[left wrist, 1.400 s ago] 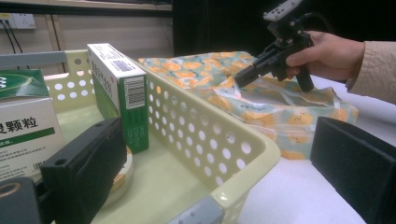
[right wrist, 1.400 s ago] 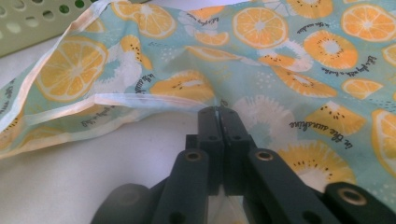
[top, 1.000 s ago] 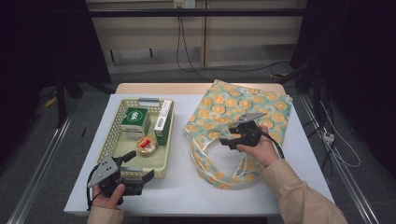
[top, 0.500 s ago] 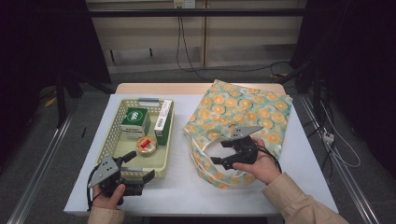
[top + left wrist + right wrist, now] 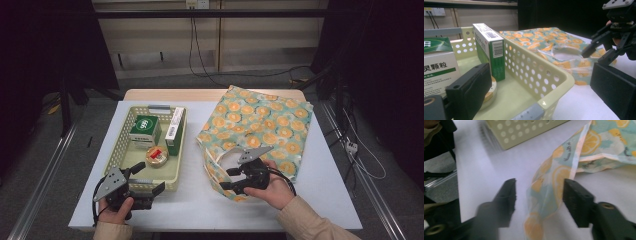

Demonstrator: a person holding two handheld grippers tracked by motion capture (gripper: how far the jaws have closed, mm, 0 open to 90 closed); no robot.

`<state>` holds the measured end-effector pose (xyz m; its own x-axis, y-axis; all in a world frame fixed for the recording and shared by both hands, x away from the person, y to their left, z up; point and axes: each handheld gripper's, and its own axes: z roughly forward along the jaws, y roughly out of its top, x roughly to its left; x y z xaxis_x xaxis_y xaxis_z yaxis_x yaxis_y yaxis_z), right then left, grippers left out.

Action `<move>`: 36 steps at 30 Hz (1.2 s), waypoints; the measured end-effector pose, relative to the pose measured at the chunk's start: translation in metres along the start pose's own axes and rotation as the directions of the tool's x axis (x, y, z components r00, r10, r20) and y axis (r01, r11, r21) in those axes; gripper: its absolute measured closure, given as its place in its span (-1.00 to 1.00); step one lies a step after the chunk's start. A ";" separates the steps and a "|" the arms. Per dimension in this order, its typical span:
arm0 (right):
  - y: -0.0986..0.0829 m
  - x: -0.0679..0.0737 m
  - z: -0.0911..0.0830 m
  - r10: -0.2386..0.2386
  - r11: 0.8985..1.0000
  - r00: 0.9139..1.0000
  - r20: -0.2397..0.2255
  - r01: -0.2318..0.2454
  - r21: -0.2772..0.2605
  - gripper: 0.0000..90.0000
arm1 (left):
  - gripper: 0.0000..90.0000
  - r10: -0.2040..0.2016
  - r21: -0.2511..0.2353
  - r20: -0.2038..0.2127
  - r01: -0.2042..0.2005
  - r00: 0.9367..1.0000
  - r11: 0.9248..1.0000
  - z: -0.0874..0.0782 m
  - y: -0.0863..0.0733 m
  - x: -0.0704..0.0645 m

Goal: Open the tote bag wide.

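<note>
Right gripper (image 5: pixel 231 178) spread wide astride the tote bag's handle (image 5: pixel 554 180), jaws blurred, bag mouth partly hidden behind the hand, orange-print bag (image 5: pixel 260 125) flat on desk (image 5: pixel 320 200), long axis toward 1 o'clock, left gripper (image 5: pixel 148 181) spread at basket (image 5: pixel 118 150) corner, 7 o'clock.

blurred: right hand-held gripper (image 5: pixel 537 195) near jaw | cut off: white box (image 5: pixel 437 72), left edge

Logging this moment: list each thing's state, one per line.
Orange-print fabric tote bag: flat, handle between open jaws.
Pale yellow perforated plastic basket: upright, loaded.
Green-white medicine box: lying flat.
Narrow green carton: on edge.
Left gripper: open.
Right gripper: open.
</note>
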<state>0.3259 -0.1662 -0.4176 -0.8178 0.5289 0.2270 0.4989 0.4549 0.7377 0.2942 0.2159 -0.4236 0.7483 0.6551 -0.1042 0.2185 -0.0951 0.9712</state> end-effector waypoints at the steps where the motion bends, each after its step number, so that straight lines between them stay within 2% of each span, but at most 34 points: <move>1: -0.001 0.000 -0.001 -0.005 1.000 1.000 -0.016 0.006 0.004 0.25 | -0.92 0.000 0.000 0.000 0.000 1.000 1.000 0.000 0.000 0.000; 4: -0.004 0.001 -0.003 -0.015 1.000 0.999 -0.041 0.016 0.017 0.54 | -0.92 -0.003 -0.001 -0.002 0.003 1.000 1.000 0.000 0.000 0.000; 6: -0.005 0.002 -0.006 -0.027 0.999 0.999 -0.040 0.028 0.025 0.78 | -0.92 -0.002 -0.002 -0.002 0.002 1.000 1.000 0.000 0.000 0.000; 10: -0.005 -0.002 -0.011 -0.020 1.000 0.999 -0.046 0.021 0.008 0.99 | -0.92 -0.001 -0.003 0.001 0.001 1.000 1.000 0.000 0.000 0.000; 12: -0.004 -0.004 -0.013 -0.014 1.000 0.999 -0.051 0.015 0.007 1.00 | -0.92 -0.001 -0.003 0.001 0.001 1.000 1.000 0.001 0.000 -0.001; 19: 0.004 -0.018 -0.026 0.006 0.999 1.000 -0.023 -0.006 -0.037 1.00 | -0.92 0.001 -0.001 0.001 -0.001 1.000 1.000 0.000 0.000 0.000; 23: 0.010 -0.032 -0.036 0.033 0.997 0.999 0.008 -0.033 -0.068 1.00 | -0.92 -0.002 -0.003 0.000 0.002 1.000 1.000 0.000 0.000 0.000; 25: 0.013 -0.040 -0.041 0.035 0.997 0.999 0.040 -0.032 -0.073 1.00 | -0.92 -0.002 -0.002 0.000 0.002 1.000 1.000 0.000 0.000 0.000; 27: 0.016 -0.049 -0.047 0.056 0.995 0.997 0.058 -0.051 -0.090 1.00 | -0.92 -0.002 -0.001 -0.001 0.002 1.000 1.000 0.000 0.000 0.000; 29: 0.018 -0.058 -0.051 0.059 0.995 0.994 0.091 -0.051 -0.088 1.00 | -0.92 -0.002 -0.001 -0.001 0.002 1.000 1.000 0.000 0.000 0.001; 36: 0.020 -0.086 -0.060 0.101 0.990 0.984 0.146 -0.086 -0.110 1.00 | -0.92 -0.002 -0.001 0.000 0.002 1.000 1.000 0.000 0.000 0.001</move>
<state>0.3891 -0.2458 -0.3842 -0.7125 0.6710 0.2054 0.5325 0.3264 0.7810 0.2950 0.2164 -0.4237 0.7475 0.6557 -0.1065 0.2198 -0.0927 0.9711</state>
